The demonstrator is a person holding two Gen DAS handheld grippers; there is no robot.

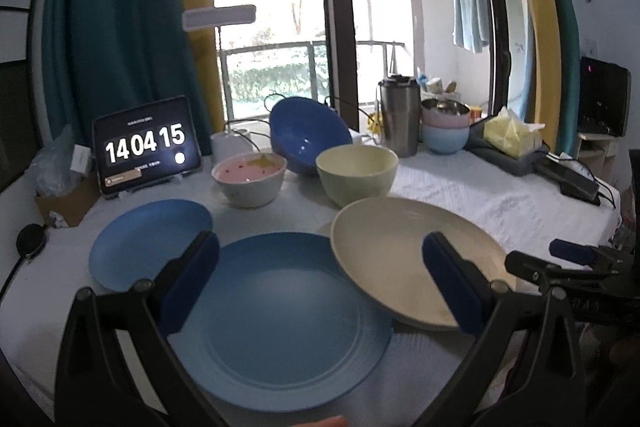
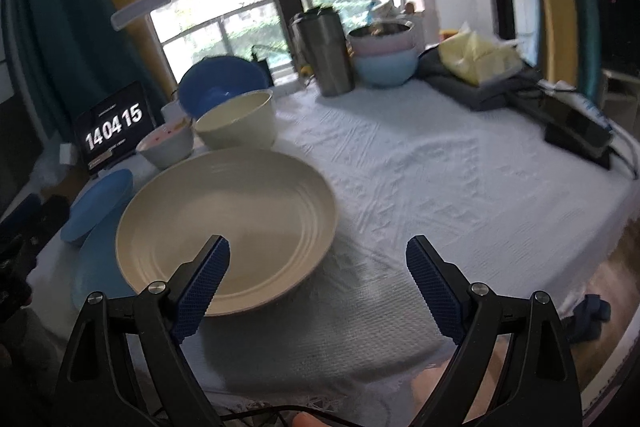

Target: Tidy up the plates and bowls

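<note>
On the white tablecloth (image 2: 420, 163), the dishes are lying mostly unsorted: the large blue plate (image 1: 280, 323) is carrying one edge of the cream plate (image 1: 400, 259), the small blue plate (image 1: 148, 243) is sitting apart, and the blue bowl (image 1: 308, 135), cream bowl (image 1: 356, 175) and white bowl (image 1: 250, 183) are standing unstacked. Stacking appears barely begun. The left gripper (image 1: 320, 279) and right gripper (image 2: 318, 287) are both hovering spread and empty.

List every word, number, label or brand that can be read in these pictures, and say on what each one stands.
"14 04 15": large white digits on the black tablet screen standing at the back left of the white-clothed table.
Small lines above and below those digits: too blurred to read.
White box left of the tablet: no readable print.
Plates, bowls, steel tumbler: no text visible.
</note>
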